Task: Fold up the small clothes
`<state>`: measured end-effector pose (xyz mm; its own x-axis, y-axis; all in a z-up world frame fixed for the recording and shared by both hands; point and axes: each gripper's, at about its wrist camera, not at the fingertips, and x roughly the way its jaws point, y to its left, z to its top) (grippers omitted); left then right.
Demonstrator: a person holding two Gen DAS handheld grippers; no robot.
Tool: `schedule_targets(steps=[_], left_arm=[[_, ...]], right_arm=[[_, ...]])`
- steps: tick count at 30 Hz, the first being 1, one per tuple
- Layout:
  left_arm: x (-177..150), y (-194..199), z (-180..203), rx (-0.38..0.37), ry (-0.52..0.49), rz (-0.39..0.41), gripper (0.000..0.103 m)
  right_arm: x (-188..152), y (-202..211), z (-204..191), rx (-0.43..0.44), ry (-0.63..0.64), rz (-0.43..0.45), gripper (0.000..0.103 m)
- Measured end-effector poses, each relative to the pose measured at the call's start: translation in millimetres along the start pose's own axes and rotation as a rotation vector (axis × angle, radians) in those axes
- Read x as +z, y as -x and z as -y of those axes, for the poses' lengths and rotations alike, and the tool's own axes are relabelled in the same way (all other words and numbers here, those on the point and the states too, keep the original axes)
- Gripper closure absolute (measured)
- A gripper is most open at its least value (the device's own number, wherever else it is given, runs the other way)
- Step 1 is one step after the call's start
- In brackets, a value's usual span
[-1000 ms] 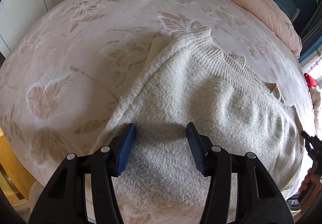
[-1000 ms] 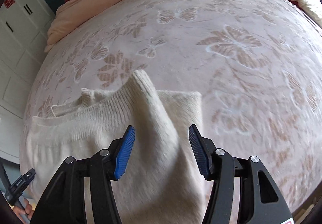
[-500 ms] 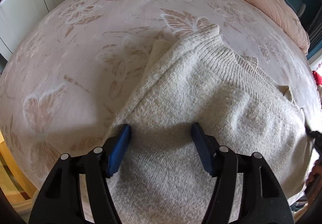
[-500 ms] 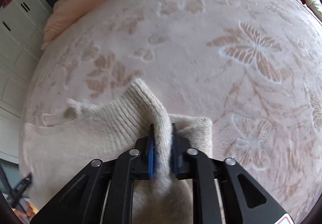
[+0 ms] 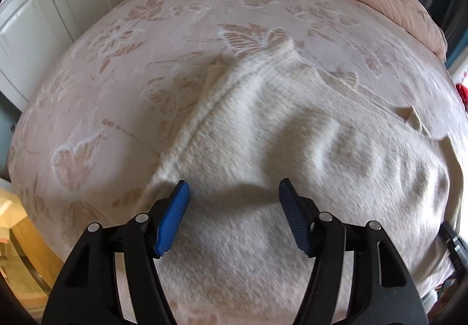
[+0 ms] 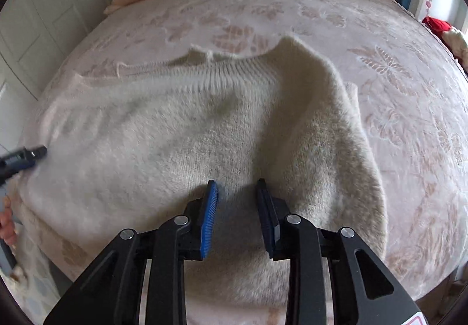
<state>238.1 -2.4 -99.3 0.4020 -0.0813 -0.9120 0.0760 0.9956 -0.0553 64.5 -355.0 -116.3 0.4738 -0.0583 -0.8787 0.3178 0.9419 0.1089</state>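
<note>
Item: cream knit sweater (image 6: 181,149), spread on butterfly bedspread (image 6: 409,91). Right sleeve folded inward at 2 o'clock; left side unfolded (body fold remains). Right gripper (image 6: 237,193) just reopening, empty; left gripper (image 5: 234,196) open, empty.

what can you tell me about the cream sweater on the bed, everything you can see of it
The cream sweater is a fuzzy, soft-looking knit with a ribbed band along its far edge. It lies spread on the butterfly-patterned bedspread, not yet neatly folded: its right side is turned over the body in a raised fold, and broad wrinkles cross it. Both grippers sit over it with jaws apart, gripping nothing.
</note>
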Motion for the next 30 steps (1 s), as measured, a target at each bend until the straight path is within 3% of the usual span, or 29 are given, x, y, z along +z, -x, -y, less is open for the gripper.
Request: schedule_targets(steps=[2,4,7,8,11,14,15,17,19,21,24,25,26,27,28,29,30], left_arm=[[-3.8,6.2,2.9,-0.013,-0.005,0.003,0.042],[-8.4,11.5,6.8,-0.015,-0.012,0.004,0.042],[-13.4,16.8,11.2,-0.019,-0.021,0.008,0.042],[-15.0,18.4,12.2,-0.019,-0.024,0.007,0.042],[-20.7,23.4,12.5,-0.020,-0.029,0.009,0.042],[-25.0,25.5,5.0,-0.029,-0.006,-0.001,0.041],[-26.6,27.2,0.1,-0.045,0.021,-0.003,0.041],[-31.7,33.2,-16.8,-0.107,0.108,0.002,0.041],[-38.7,36.4,-37.8,-0.160,0.210,-0.005,0.041],[-45.1,37.3,-57.0,-0.191,0.303,-0.009,0.041],[-54.2,33.7,-78.3,-0.203,0.406,-0.023,0.036],[-56.2,28.1,-82.2,-0.194,0.424,-0.044,0.036],[-57.2,23.4,-84.5,-0.200,0.441,-0.062,0.040],[-57.9,18.3,-85.6,-0.223,0.455,-0.079,0.058],[-56.2,12.7,-85.1,-0.235,0.457,-0.102,0.067],[-53.1,12.3,-84.1,-0.229,0.444,-0.104,0.084],[-50.1,16.6,-83.3,-0.233,0.434,-0.090,0.087]], right_arm=[[1.2,18.3,1.9,0.030,-0.014,0.035,0.074],[-0.8,27.1,6.6,-0.003,-0.004,0.053,0.071],[-12.8,19.3,29.3,-0.063,-0.052,0.013,0.070],[-21.2,13.6,44.4,-0.067,-0.102,-0.013,0.075],[-38.4,13.9,74.4,0.040,-0.237,-0.015,0.077],[-37.6,24.4,76.0,0.042,-0.256,-0.009,0.075],[-35.9,28.7,75.3,0.033,-0.251,-0.004,0.073],[-33.9,38.6,75.9,0.019,-0.247,0.020,0.052],[-37.5,44.1,84.5,-0.010,-0.267,0.045,0.044],[-45.5,40.2,97.5,-0.013,-0.311,0.024,0.043],[-59.3,29.2,114.3,0.086,-0.410,-0.019,0.043],[-61.4,25.0,116.4,0.117,-0.431,-0.028,0.049],[-62.0,18.4,116.7,0.148,-0.439,-0.038,0.081],[-59.8,14.4,115.1,0.164,-0.434,-0.045,0.084],[-56.5,15.8,113.4,0.162,-0.432,-0.041,0.088],[-48.9,28.4,111.0,0.184,-0.429,0.007,0.091],[-44.6,40.0,109.1,0.204,-0.429,0.045,0.092]])
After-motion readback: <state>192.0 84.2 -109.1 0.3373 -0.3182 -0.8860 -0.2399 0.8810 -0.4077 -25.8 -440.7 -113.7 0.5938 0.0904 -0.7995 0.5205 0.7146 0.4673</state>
